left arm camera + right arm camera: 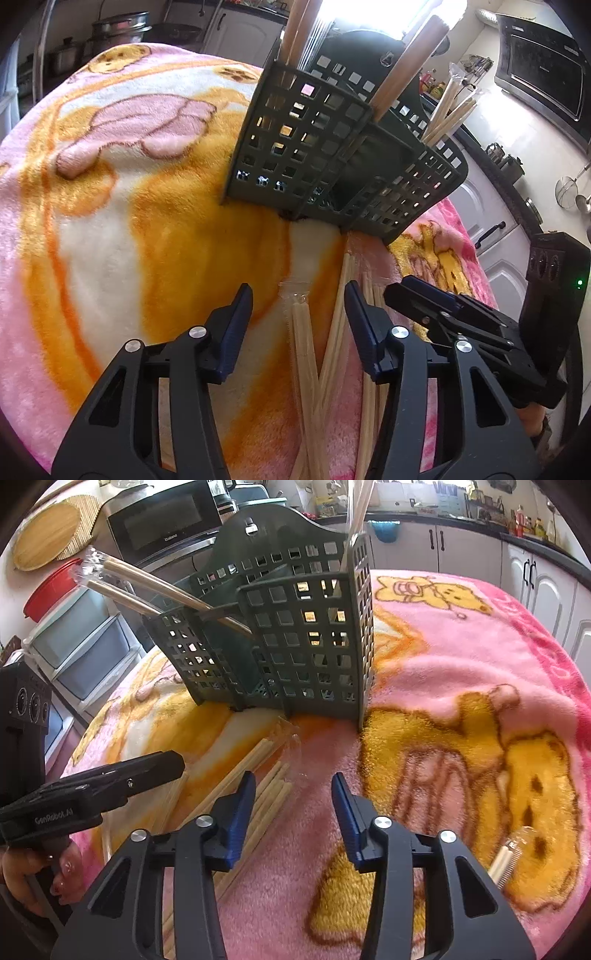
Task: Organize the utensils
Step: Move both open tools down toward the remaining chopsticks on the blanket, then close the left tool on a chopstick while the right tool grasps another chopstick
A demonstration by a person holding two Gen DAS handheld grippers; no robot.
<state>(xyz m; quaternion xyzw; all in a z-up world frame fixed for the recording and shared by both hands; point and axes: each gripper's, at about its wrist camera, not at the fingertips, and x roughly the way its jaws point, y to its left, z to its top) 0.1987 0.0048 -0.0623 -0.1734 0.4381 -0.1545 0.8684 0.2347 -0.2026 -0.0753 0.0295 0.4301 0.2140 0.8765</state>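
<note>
A dark green perforated utensil caddy (314,147) (306,646) stands upright on the blanket. Wooden sticks (406,62) (155,587) lean out of its compartments. Clear-wrapped bundles of pale chopsticks (301,332) (267,755) lie crossed on the blanket in front of it. My left gripper (298,295) (162,766) hovers over one wrapped bundle, jaws astride it with gaps on both sides, so it is open. My right gripper (293,781) (397,291) is open over pink blanket, its left finger just beside the chopsticks. A small wrapped packet (506,860) lies at the right.
A pink and orange cartoon blanket (110,221) (461,664) covers the table. A microwave (162,528) and stacked plastic drawers (85,650) stand behind the caddy. White cabinets (535,590) line the far wall. A person's hand (44,871) holds the left gripper.
</note>
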